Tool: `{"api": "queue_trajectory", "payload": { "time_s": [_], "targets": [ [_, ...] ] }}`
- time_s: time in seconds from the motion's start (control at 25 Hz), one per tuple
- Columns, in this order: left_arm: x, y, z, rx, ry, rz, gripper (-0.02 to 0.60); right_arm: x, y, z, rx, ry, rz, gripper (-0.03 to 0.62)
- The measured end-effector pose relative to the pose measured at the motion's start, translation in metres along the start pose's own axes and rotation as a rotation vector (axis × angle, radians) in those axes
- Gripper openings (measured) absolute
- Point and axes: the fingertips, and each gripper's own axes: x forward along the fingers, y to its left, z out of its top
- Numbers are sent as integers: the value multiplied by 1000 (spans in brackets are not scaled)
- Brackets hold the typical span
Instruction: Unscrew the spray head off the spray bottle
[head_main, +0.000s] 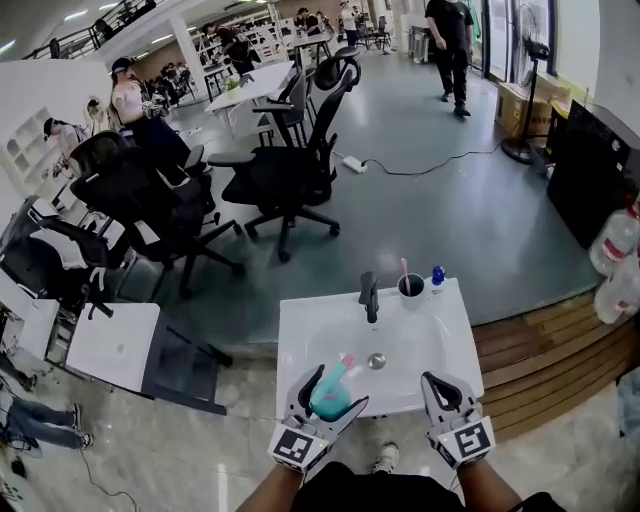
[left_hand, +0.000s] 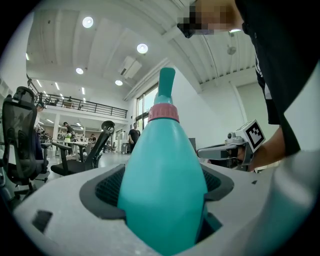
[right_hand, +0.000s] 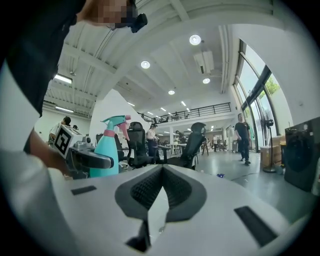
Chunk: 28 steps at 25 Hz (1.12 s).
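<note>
Left gripper (head_main: 337, 388) fingers clamp teal spray bottle (head_main: 329, 400) over sink (head_main: 425, 335) near edge. Right gripper (head_main: 441, 384) at sink's near-right corner, fingers closed, empty.

The teal spray bottle (head_main: 328, 402) is held upright over the near left of the white sink (head_main: 300, 335). Its pink-collared spray head (head_main: 346, 364) is still screwed on.

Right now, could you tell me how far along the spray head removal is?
Done: the left gripper grips the spray bottle above the sink. In hand: the right gripper, shut and empty, sits beside it. Left: the spray head is on; all unscrewing remains.
</note>
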Motion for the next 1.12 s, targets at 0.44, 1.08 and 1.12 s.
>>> {"api": "queue_trajectory", "payload": {
  "time_s": [0.44,1.08,1.12],
  "targets": [
    [7,59,-4,7,-12,17,434,54,24,15,25,-74,65,5],
    [-2,132,-29,34,47,25,434,121,104,41,-4,-71,176,5],
    [-2,134,-30,33,47,21,434,126,108,43,10,-74,188,5]
  ]
}}
